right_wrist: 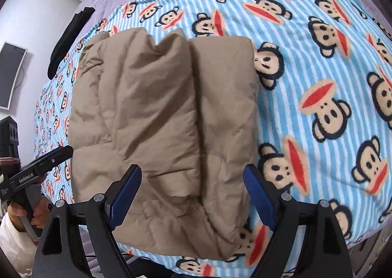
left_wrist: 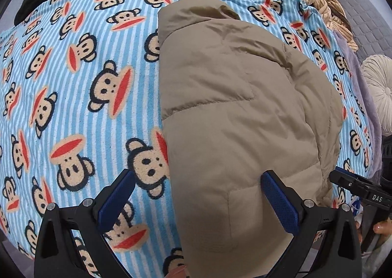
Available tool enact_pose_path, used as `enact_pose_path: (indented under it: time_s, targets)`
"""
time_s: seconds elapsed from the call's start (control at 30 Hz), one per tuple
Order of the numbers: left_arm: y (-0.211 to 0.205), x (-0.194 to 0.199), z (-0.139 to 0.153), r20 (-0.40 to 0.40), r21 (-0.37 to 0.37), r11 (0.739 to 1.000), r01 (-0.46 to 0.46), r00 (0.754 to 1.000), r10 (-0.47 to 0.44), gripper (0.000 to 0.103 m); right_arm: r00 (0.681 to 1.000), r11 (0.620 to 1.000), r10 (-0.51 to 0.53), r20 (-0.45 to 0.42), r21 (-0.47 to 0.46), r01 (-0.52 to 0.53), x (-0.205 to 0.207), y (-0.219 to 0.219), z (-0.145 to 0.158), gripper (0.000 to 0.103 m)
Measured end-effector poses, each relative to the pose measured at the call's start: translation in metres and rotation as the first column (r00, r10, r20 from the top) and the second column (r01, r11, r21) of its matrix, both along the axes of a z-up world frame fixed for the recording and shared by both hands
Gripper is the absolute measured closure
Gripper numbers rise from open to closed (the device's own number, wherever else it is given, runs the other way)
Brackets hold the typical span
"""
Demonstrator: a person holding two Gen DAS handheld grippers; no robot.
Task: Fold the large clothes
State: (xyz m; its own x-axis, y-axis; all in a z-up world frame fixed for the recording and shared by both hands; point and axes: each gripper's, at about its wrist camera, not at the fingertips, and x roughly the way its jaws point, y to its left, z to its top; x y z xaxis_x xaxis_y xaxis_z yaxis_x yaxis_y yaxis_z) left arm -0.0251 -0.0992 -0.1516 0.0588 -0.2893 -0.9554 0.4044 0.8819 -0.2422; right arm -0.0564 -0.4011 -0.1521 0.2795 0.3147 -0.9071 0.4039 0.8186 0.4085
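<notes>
Two pieces of lettering can be read. In the left wrist view, the white letters "DAS" stand on the black body of the right gripper [left_wrist: 343,177] at the right edge. In the right wrist view, "GenRoboLAI", or something close to it, runs along the black body of the left gripper [right_wrist: 62,151]; smaller print below it is too small to read.

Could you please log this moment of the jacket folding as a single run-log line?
stage: jacket folded | tan puffer jacket lying on monkey blanket | left tongs open, empty | right tongs open, empty
</notes>
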Motion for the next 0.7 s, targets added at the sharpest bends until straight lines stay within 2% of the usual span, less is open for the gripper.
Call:
enact_pose_path:
  time_s: [0.1, 0.43, 0.53, 0.7]
  targets:
    - [-0.004, 0.004, -0.002, -0.016, -0.026, 1.0, -0.002, 1.0, 0.001, 0.0, 1.0, 1.0, 0.002, -0.022, 0.028, -0.001, 0.002, -0.011, -0.013, 0.016]
    - [-0.012, 0.023, -0.02, -0.116, -0.156, 0.988, -0.001, 0.993, -0.018, 0.0, 1.0, 0.989, 0.005, -0.015, 0.15, -0.003, 0.021, -0.038, -0.041, 0.015]
    - [-0.017, 0.027, -0.026, -0.126, -0.169, 0.986, 0.005, 0.992, -0.027, 0.0, 0.999, 0.972, 0.025, 0.039, 0.234, -0.033, 0.03, -0.037, -0.04, 0.014]
    - [-0.023, 0.035, -0.034, -0.129, -0.196, 0.981, 0.016, 0.991, -0.042, 0.0, 0.993, 0.974, 0.115, 0.035, 0.194, -0.12, 0.044, -0.031, -0.046, 0.014]
